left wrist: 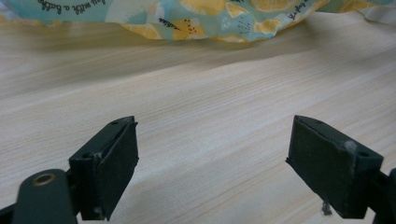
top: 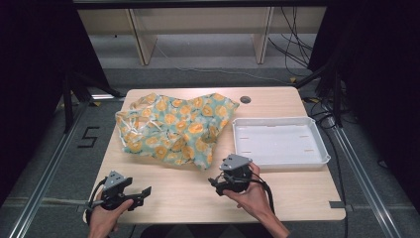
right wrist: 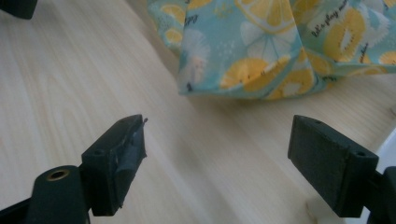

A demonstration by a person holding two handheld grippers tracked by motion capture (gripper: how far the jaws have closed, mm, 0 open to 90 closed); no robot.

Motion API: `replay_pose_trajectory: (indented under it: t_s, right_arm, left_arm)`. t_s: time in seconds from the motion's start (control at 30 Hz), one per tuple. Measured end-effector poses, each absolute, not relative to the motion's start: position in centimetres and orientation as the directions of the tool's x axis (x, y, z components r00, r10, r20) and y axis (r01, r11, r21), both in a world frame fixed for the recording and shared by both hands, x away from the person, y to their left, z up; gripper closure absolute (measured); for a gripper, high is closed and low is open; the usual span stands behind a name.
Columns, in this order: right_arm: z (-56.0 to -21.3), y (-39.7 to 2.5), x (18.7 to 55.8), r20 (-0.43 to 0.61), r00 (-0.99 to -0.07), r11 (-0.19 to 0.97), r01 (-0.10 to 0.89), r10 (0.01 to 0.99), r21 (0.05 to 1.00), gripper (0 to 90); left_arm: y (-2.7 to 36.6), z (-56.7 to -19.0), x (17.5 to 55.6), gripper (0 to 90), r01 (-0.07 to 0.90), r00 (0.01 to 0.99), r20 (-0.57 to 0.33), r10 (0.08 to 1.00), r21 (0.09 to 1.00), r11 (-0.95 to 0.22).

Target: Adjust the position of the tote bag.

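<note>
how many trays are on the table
1: a white tray lies on the right side of the table, right of the lemon-print cloth and just beyond the right gripper. More could be hidden under the crumpled cloth.

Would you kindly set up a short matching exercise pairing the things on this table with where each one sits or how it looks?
Things:
1. lemon-print cloth
2. white tray
3. left gripper
4. right gripper

Descriptions:
A. empty, at the table's right side
B. open, just short of the cloth's near corner
C. crumpled, at the table's far left
D. open over bare wood at the near left edge

Pairs: 1-C, 2-A, 3-D, 4-B
</note>
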State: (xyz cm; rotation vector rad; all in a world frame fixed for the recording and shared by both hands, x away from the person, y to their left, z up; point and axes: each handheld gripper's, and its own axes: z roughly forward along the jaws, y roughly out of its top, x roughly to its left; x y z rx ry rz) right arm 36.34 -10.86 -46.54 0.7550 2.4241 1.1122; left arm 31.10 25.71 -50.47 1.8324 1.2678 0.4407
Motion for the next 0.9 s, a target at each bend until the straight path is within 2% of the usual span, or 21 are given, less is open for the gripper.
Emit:
replay_pose_trajectory:
  t_s: [0.13, 0.23, 0.3, 0.37, 0.43, 0.47, 0.5, 0.53, 0.57, 0.6, 0.63, 0.67, 0.7, 0.77, 0.87, 0.9]
  right_arm:
    - [-46.7, -9.2, 37.5, -0.084, -0.784, 0.531, 0.334, 0.615, 0.779, 18.5]
    - [-46.7, -8.3, 38.4, -0.024, -0.772, 0.505, 0.392, 0.636, 0.769, 18.2]
    - [-46.9, -7.7, 38.9, -0.019, -0.757, 0.502, 0.414, 0.653, 0.759, 18.0]
    - [-47.2, -7.2, 39.7, -0.062, -0.746, 0.512, 0.392, 0.663, 0.764, 18.0]
    - [-47.3, -6.9, 39.7, -0.038, -0.741, 0.502, 0.414, 0.67, 0.759, 19.1]
    - [-47.2, -6.9, 39.9, -0.047, -0.752, 0.519, 0.406, 0.657, 0.752, 21.9]
    - [-47.4, -6.6, 40.0, -0.066, -0.752, 0.529, 0.395, 0.655, 0.751, 31.1]
    - [-47.3, -6.7, 40.1, -0.094, -0.768, 0.547, 0.359, 0.634, 0.756, 41.5]
    - [-47.3, -6.7, 40.2, -0.121, -0.762, 0.552, 0.339, 0.636, 0.762, 56.3]
    - [-47.3, -6.7, 40.2, -0.121, -0.762, 0.552, 0.339, 0.636, 0.762, 56.3]
    - [-47.2, -6.9, 40.3, -0.137, -0.778, 0.57, 0.316, 0.613, 0.758, 70.3]
    - [-47.2, -6.9, 40.3, -0.137, -0.778, 0.57, 0.316, 0.613, 0.758, 70.3]
    - [-47.1, -7.3, 40.4, -0.173, -0.783, 0.593, 0.286, 0.598, 0.753, 81.6]
    - [-46.9, -7.7, 40.5, -0.175, -0.79, 0.592, 0.272, 0.587, 0.758, 87.0]
    - [-46.8, -8.1, 40.8, -0.189, -0.8, 0.622, 0.269, 0.569, 0.735, 88.3]
    - [-46.8, -8.4, 41.0, -0.206, -0.801, 0.633, 0.256, 0.562, 0.73, 88.3]
  left_arm:
    - [25.8, -50.4, 31.1, 15.4, 0.588, 0.435, -0.162, 0.886, 0.796, -0.143]
    - [25.8, -50.4, 31.1, 15.4, 0.59, 0.429, -0.17, 0.887, 0.796, -0.133]
    - [25.8, -50.4, 31.0, 15.4, 0.59, 0.432, -0.164, 0.887, 0.795, -0.14]
    - [25.8, -50.4, 31.1, 15.4, 0.588, 0.432, -0.165, 0.887, 0.797, -0.138]
    - [25.8, -50.4, 31.1, 15.4, 0.588, 0.433, -0.165, 0.886, 0.797, -0.139]
    - [25.8, -50.5, 31.1, 15.4, 0.591, 0.434, -0.169, 0.885, 0.795, -0.138]
    - [25.8, -50.5, 31.1, 15.4, 0.592, 0.428, -0.166, 0.888, 0.794, -0.136]
    - [25.8, -50.5, 31.1, 15.4, 0.593, 0.427, -0.168, 0.889, 0.794, -0.134]
    - [25.8, -50.4, 31.1, 15.4, 0.587, 0.434, -0.164, 0.886, 0.797, -0.141]
    - [25.8, -50.4, 31.1, 15.5, 0.587, 0.434, -0.164, 0.886, 0.797, -0.141]
    - [25.9, -50.3, 31.0, 15.5, 0.586, 0.439, -0.16, 0.884, 0.797, -0.147]
    - [25.9, -50.3, 31.0, 15.6, 0.586, 0.439, -0.16, 0.884, 0.797, -0.147]
    - [25.9, -50.3, 31.0, 15.6, 0.585, 0.437, -0.161, 0.885, 0.799, -0.143]
    - [25.9, -50.3, 31.0, 15.8, 0.584, 0.433, -0.163, 0.886, 0.8, -0.139]
    - [26.0, -50.2, 31.0, 16.6, 0.58, 0.424, -0.156, 0.892, 0.804, -0.135]
    - [26.2, -49.9, 31.0, 16.9, 0.557, 0.404, -0.123, 0.906, 0.819, -0.137]
